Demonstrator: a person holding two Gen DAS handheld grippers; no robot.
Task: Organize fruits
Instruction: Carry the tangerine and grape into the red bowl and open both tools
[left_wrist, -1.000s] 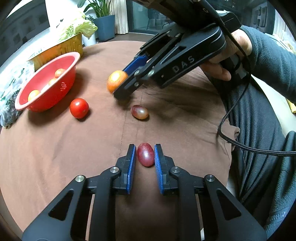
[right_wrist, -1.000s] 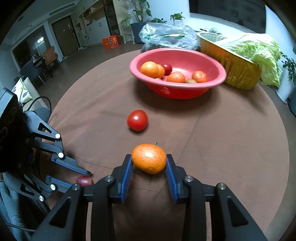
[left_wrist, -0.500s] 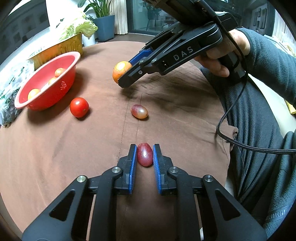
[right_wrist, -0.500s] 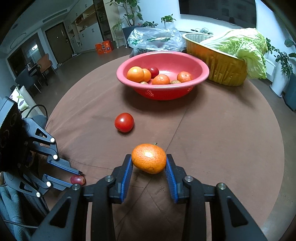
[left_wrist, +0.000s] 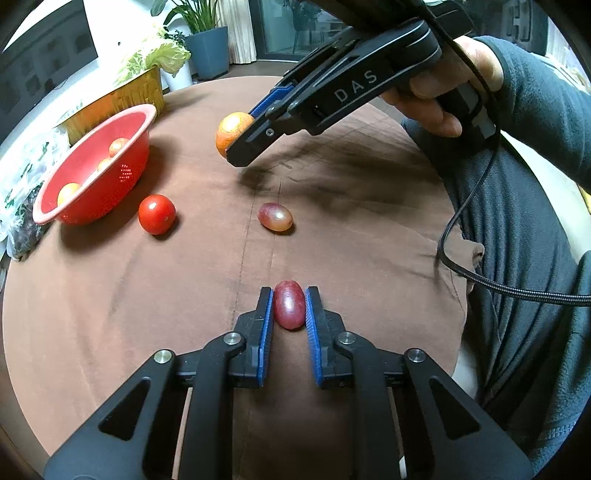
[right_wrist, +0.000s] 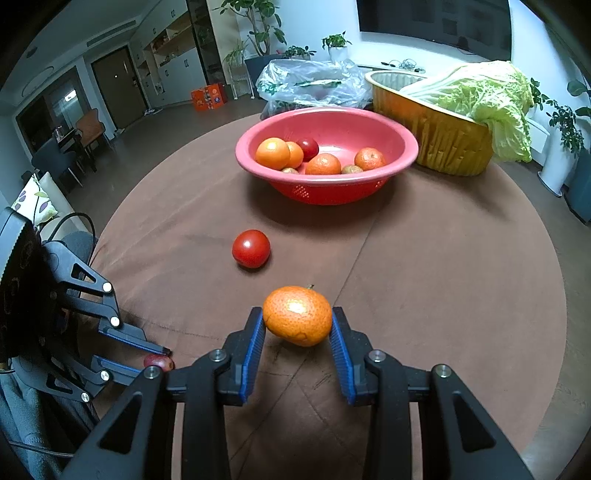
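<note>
While the right gripper (right_wrist: 297, 332) pinches a mandarin (right_wrist: 297, 315) between its blue pads, the fruit hangs clear of the brown tablecloth (right_wrist: 424, 277), its shadow lying on the cloth beneath; the left wrist view shows the same mandarin raised above the table. The pads press it at its widest girth, likely so that a round, slightly soft fruit does not roll out during the carry. The left gripper (left_wrist: 289, 310) has closed on a dark red grape (left_wrist: 290, 304), gripping its long sides, a sensible hold for something so small and smooth; whether the grape has left the cloth I cannot tell.

Farther out, a second, paler grape (left_wrist: 275, 216) lies loose on the cloth between the two tools, and a red tomato (right_wrist: 251, 248) sits nearer the bowl. The red bowl (right_wrist: 369, 122) stands well beyond, already holding several mandarins, a small red fruit and some brownish ones, so it seems to be the collecting place. Behind it are a gold foil tray (right_wrist: 443, 140) with napa cabbage (right_wrist: 480, 96) and a clear plastic bag (right_wrist: 310, 83) of greens, none of it fruit.

Both tools appear loaded for a trip to the bowl, with the loose grape and tomato left to gather.
</note>
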